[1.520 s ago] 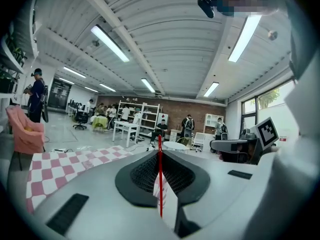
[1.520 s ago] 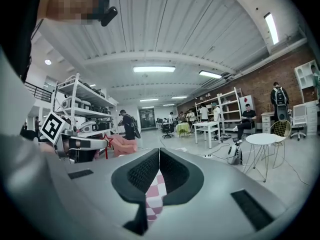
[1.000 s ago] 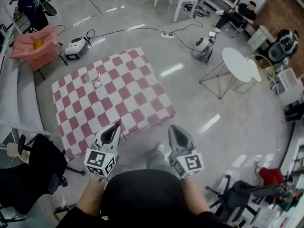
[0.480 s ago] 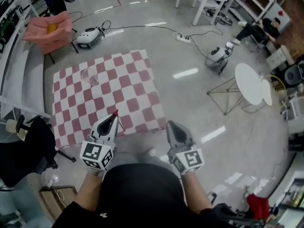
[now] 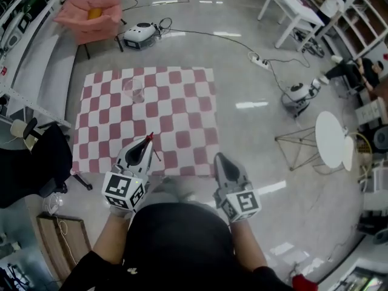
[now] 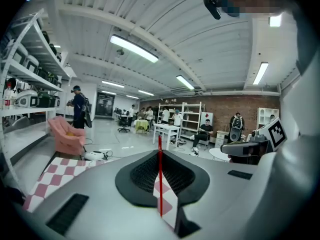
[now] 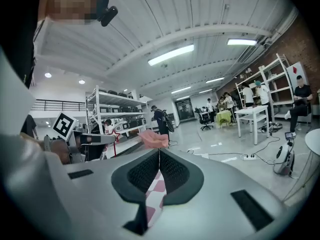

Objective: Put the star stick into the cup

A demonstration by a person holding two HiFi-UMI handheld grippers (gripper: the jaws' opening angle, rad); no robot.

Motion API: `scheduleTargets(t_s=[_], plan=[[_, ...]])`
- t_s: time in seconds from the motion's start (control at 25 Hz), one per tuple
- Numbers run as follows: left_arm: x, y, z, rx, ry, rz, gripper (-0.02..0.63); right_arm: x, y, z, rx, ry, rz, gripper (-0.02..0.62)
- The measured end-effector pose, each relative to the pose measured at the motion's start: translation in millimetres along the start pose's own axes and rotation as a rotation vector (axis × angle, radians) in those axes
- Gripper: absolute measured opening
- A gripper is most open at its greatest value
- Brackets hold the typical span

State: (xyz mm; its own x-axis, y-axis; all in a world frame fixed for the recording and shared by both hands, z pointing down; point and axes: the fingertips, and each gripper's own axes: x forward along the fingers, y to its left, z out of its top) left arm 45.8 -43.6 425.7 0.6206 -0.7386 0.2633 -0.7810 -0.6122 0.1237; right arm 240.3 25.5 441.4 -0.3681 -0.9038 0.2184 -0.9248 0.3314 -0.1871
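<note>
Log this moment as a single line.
left gripper: shut on star stick | right gripper: shut, empty | cup: on checkered cloth, untouched

Recorded red-and-white checks on the square tablecloth [image 5: 182,102]; thin star stick [image 6: 160,159] solid red; glass cup [image 5: 134,90] clear; soft armchair [image 5: 104,23] pink; polished floor [image 5: 242,139] glossy grey.

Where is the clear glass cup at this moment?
In the head view the clear glass cup stands on the red-and-white checked cloth, near its far edge, left of middle, ahead of the left gripper.

Bright ceiling strip lights [image 6: 134,49], glare on glossy floor [image 5: 254,105], fisheye bending, dark corners
</note>
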Motion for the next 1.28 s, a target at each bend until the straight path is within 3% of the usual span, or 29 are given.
scheduleTargets(t_s=[0.28,0.68,0.96,1.28], plan=[[14,73,18,-0.024,-0.053,0.082,0.055,72,18,14,-0.029,0.010,0.087,0.017],[52,174,63,-0.034,-0.131,0.160,0.055,164,42,25,-0.010,0.048,0.140,0.017],[81,223,87,-0.013,-0.160,0.189,0.055,204,56,25,0.000,0.085,0.158,0.017],[113,270,81,-0.043,-0.148,0.208,0.055,234,49,23,0.032,0.118,0.130,0.017]])
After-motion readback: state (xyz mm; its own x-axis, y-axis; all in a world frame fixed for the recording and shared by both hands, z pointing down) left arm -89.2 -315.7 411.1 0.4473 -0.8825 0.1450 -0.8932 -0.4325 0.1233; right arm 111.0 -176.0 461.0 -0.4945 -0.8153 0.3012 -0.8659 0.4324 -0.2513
